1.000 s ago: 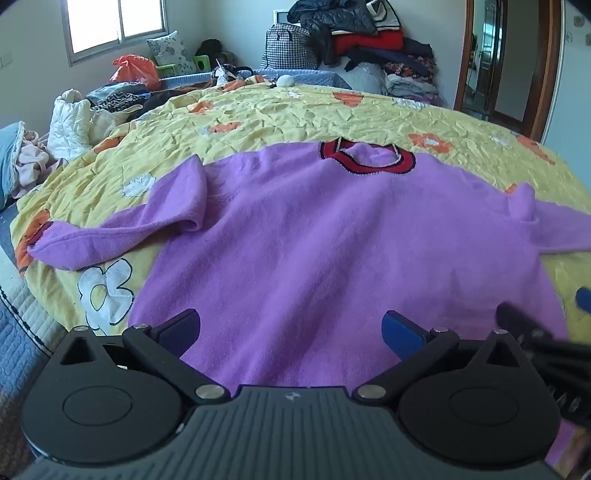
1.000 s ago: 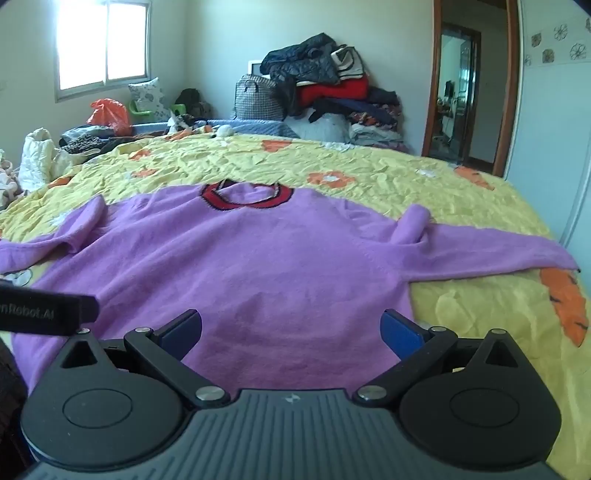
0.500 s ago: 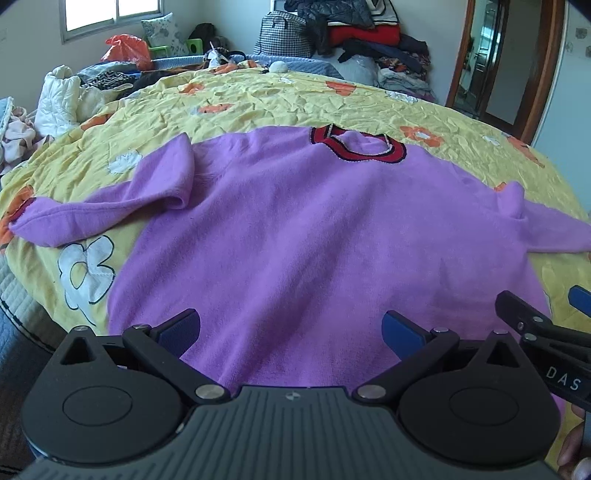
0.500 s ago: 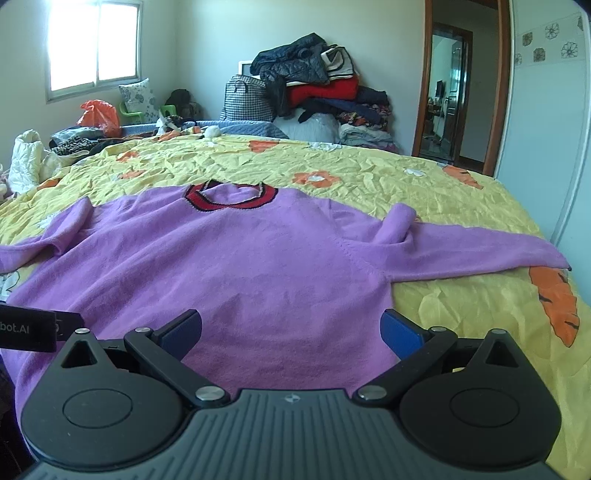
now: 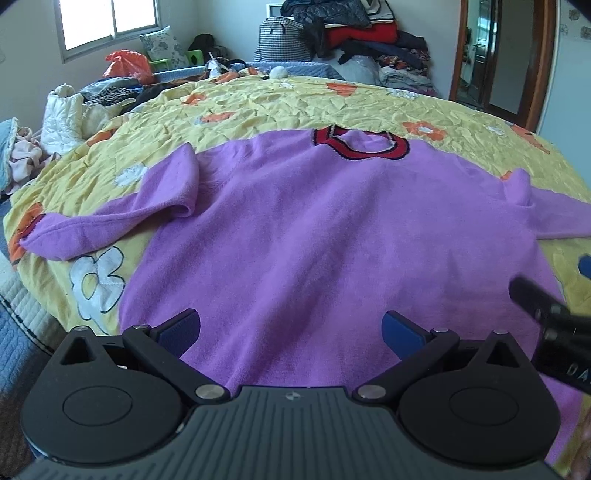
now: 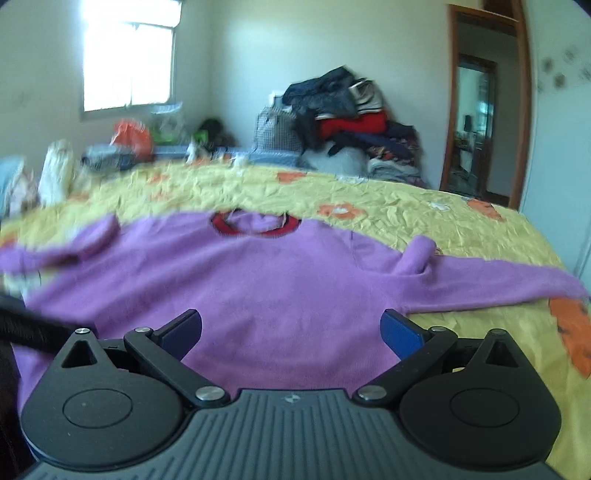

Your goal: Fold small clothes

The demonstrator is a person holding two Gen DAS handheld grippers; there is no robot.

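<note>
A purple sweater [image 5: 314,229] with a red collar [image 5: 360,144] lies flat on the yellow flowered bedspread [image 5: 258,103], sleeves spread to both sides. It also shows in the right wrist view [image 6: 266,280], blurred. My left gripper [image 5: 291,328] is open and empty above the sweater's hem. My right gripper [image 6: 291,328] is open and empty above the hem too, nearer the right sleeve [image 6: 480,280]. The right gripper's edge shows at the far right of the left wrist view [image 5: 546,306].
A pile of clothes and a checked bag [image 5: 351,33] stands behind the bed. More clothes and a white quilted item [image 5: 62,110] lie at the left. A doorway [image 5: 491,55] is at the right. The bed edge [image 5: 22,314] falls away at lower left.
Both grippers have stayed open. The right wrist view has tilted upward and is now blurred from motion. The left view has shifted slightly.
</note>
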